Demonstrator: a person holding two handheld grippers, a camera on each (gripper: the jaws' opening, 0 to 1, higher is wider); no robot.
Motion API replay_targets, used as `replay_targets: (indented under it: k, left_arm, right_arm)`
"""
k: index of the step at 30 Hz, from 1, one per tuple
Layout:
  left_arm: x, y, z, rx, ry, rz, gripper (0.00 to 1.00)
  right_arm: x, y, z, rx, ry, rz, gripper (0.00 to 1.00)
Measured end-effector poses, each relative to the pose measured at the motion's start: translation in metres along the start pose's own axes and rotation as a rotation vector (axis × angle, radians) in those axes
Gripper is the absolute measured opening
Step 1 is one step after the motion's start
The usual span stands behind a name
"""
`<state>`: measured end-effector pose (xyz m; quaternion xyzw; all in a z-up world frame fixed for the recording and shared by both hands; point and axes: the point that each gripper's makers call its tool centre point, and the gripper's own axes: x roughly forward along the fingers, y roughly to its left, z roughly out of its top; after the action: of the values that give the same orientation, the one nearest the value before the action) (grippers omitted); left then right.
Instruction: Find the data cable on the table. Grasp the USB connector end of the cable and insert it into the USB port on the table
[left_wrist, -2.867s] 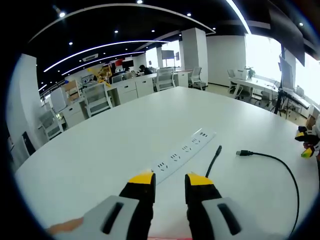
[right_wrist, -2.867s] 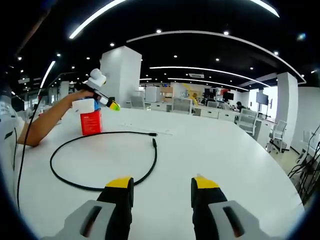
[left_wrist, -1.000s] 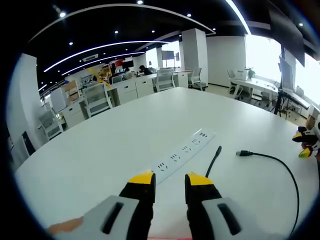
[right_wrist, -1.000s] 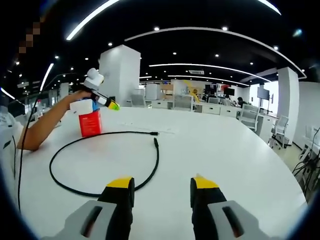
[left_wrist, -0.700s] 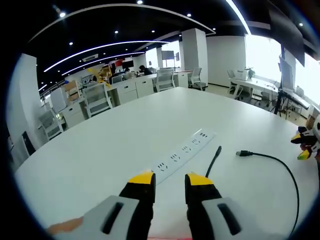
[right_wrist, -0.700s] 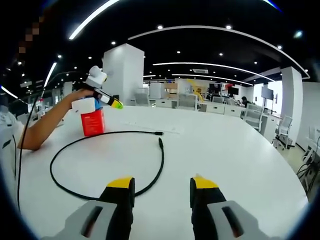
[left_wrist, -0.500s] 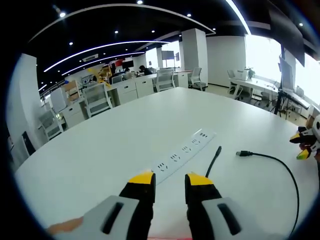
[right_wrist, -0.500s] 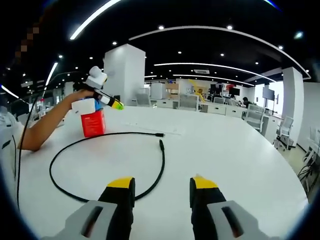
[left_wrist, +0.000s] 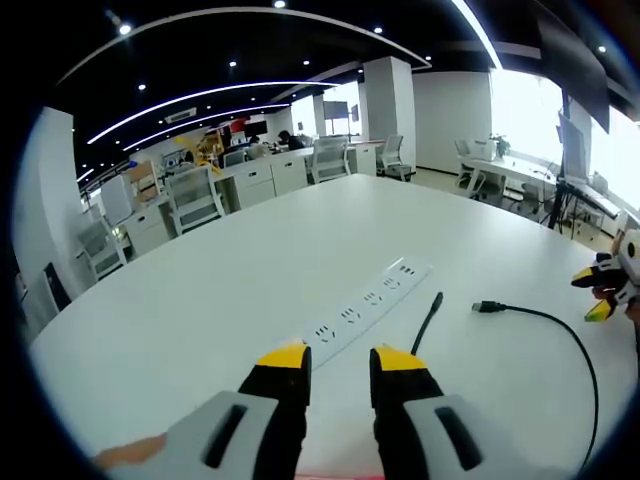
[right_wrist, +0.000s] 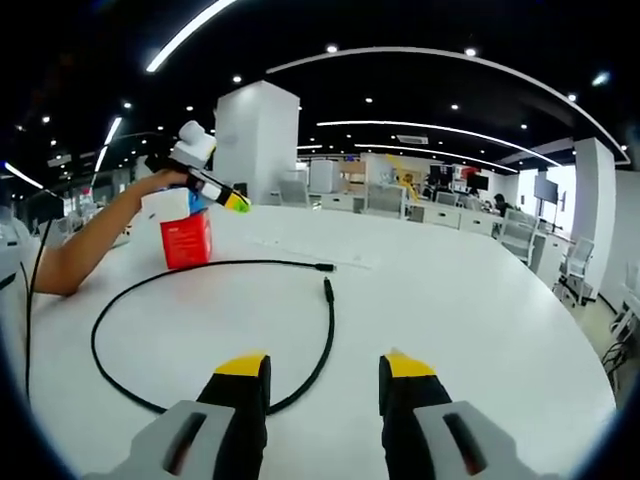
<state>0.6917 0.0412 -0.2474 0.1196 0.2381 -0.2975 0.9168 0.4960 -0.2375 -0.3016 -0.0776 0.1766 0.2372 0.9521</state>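
A black data cable (right_wrist: 110, 305) lies in a wide loop on the white table (left_wrist: 230, 270). Its USB connector end (left_wrist: 487, 307) rests right of a white power strip (left_wrist: 365, 310); the thinner end (left_wrist: 438, 298) lies beside the strip. In the right gripper view the connector end (right_wrist: 327, 286) points away, just beyond my jaws. My left gripper (left_wrist: 340, 360) stands open and empty, short of the strip. Over the near arc of the loop my right gripper (right_wrist: 322, 368) is open and empty too. It also shows at the left gripper view's right edge, as the right gripper (left_wrist: 598, 295).
A red box (right_wrist: 187, 240) with a white top stands at the table's left in the right gripper view, beside a person's forearm (right_wrist: 90, 245) holding the left gripper (right_wrist: 235, 203). Office desks and chairs (left_wrist: 195, 195) stand beyond the table's far edge.
The right gripper view has crept forward and turned a little, so the cable loop sits nearer. In the left gripper view the right gripper has come slightly further in. The cable has not moved.
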Motion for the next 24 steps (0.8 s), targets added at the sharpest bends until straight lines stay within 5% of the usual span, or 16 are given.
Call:
replay_targets:
  k: [24]
  left_arm:
    - [0.0,-0.001,-0.001,-0.001,-0.002,0.0,0.24]
  right_arm:
    - [0.024,-0.007,0.003,-0.02,0.012,0.009,0.44]
